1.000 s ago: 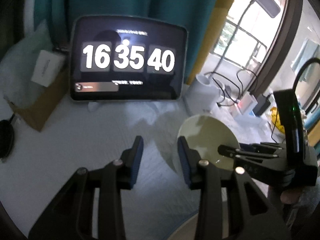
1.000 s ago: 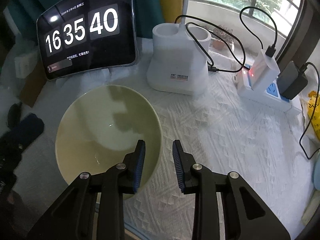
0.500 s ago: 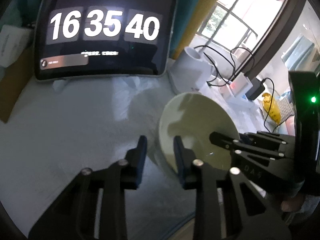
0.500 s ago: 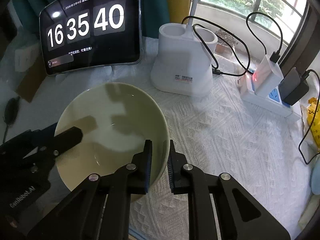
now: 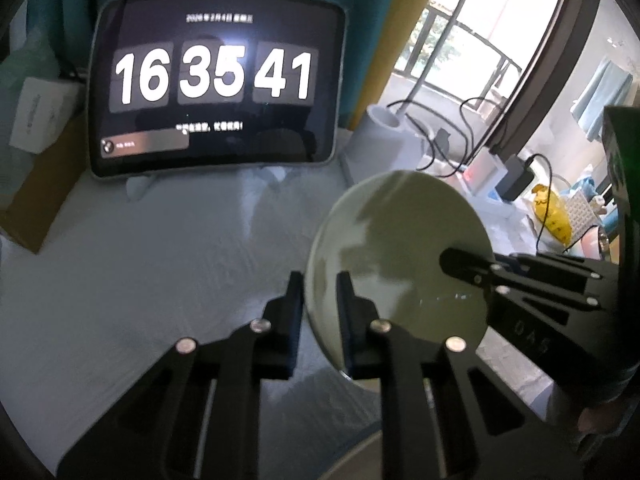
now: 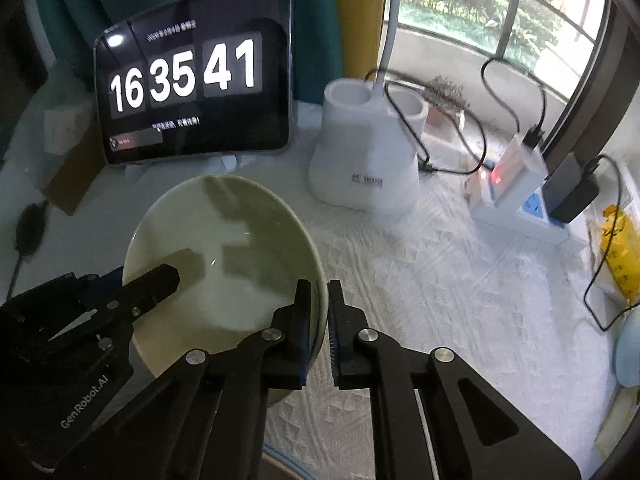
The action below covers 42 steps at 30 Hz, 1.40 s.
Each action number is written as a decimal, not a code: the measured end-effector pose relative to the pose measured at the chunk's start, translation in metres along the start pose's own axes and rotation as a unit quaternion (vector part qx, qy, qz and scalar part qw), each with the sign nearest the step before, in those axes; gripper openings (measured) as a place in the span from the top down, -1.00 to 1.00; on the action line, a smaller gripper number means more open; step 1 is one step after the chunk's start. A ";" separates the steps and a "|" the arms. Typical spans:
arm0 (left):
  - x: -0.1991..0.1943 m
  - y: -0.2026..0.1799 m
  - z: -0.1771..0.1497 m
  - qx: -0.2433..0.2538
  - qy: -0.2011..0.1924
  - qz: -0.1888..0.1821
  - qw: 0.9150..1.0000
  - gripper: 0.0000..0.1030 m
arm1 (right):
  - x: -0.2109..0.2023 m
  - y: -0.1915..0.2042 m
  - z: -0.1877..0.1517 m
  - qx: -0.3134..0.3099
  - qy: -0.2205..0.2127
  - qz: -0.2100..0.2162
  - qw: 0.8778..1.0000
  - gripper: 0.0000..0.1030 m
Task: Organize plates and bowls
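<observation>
Both grippers are on the pale green bowl (image 6: 224, 256) now, out over the middle of the white-clothed worktop (image 6: 440, 300). The left gripper (image 5: 320, 292) has just been closing, and its fingers (image 5: 294, 312) pinch the bowl's left rim, one inside, one outside. The right gripper (image 6: 319, 304) has closed too, fingers (image 6: 340, 320) clamped narrow on the opposite rim. Behind the bowl, by the worktop's back edge, a tablet clock (image 6: 192, 76) stands beside a white lamp base (image 6: 364, 160).
</observation>
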<state>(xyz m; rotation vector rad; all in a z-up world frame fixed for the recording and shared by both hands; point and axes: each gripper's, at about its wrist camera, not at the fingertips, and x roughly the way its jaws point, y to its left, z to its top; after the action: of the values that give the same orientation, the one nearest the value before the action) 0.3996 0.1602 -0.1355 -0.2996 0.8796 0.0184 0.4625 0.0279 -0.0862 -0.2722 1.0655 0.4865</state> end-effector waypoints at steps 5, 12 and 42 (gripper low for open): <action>-0.026 -0.009 -0.001 0.007 -0.024 -0.004 1.000 0.68 | -0.027 0.000 0.000 0.003 -0.024 -0.002 1.000 0.84; -0.058 -0.029 -0.008 0.019 -0.045 -0.011 0.999 0.68 | -0.065 -0.003 -0.013 0.009 -0.054 -0.003 0.999 0.84; -0.117 -0.179 -0.083 0.115 -0.042 -0.074 0.990 0.68 | -0.192 -0.102 -0.143 0.088 -0.114 -0.031 0.989 0.84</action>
<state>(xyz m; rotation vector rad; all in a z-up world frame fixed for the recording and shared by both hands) 0.2864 -0.0213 -0.0514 -0.1454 0.7657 -0.2053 0.3290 -0.1707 0.0152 -0.0890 0.8670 0.3560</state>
